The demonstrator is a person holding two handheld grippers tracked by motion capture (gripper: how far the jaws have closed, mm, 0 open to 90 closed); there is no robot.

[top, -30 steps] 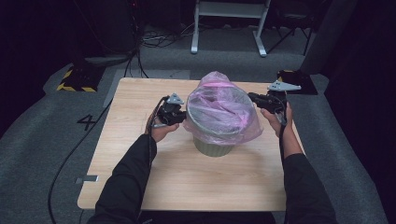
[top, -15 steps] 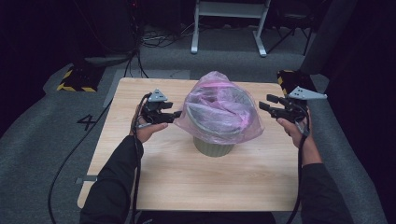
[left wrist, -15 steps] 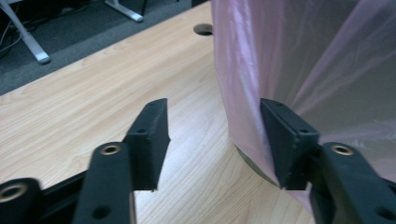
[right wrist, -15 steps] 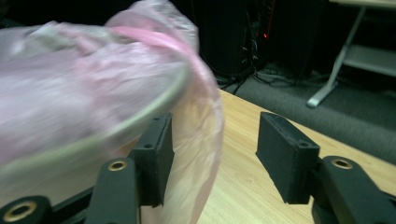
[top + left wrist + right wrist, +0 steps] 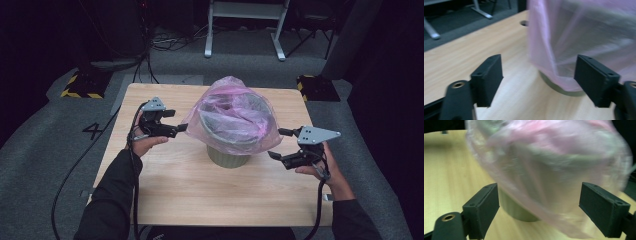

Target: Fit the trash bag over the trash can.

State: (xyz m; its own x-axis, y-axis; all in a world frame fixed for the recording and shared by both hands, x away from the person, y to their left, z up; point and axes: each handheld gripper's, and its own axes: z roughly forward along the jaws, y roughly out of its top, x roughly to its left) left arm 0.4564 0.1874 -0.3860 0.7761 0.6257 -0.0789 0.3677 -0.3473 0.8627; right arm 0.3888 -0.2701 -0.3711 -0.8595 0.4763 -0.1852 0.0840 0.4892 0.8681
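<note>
A small grey-green bin (image 5: 229, 156) stands in the middle of the wooden table (image 5: 190, 195), lined with a thin pink plastic bag (image 5: 231, 116) that drapes over its rim and puffs up on top. My left gripper (image 5: 180, 128) hovers at the bag's left side, open, with nothing between its fingers. My right gripper (image 5: 280, 145) sits at the bag's lower right, also open and apart from the plastic. The left gripper view shows the bag's hanging edge (image 5: 554, 72) and the bin's base (image 5: 564, 90) ahead. The right gripper view shows the bag (image 5: 549, 170) over the bin (image 5: 516, 210).
The table has a small round hole (image 5: 524, 23) near its far edge. Beyond the table are grey carpet, a white metal frame (image 5: 245, 27), black cables (image 5: 150, 70) and a yellow-and-black striped block (image 5: 80, 85) on the floor.
Both grippers have pulled away from the bag's rim, outward and toward the person; the right one moved farther down the table. The bag stays draped over the bin.
</note>
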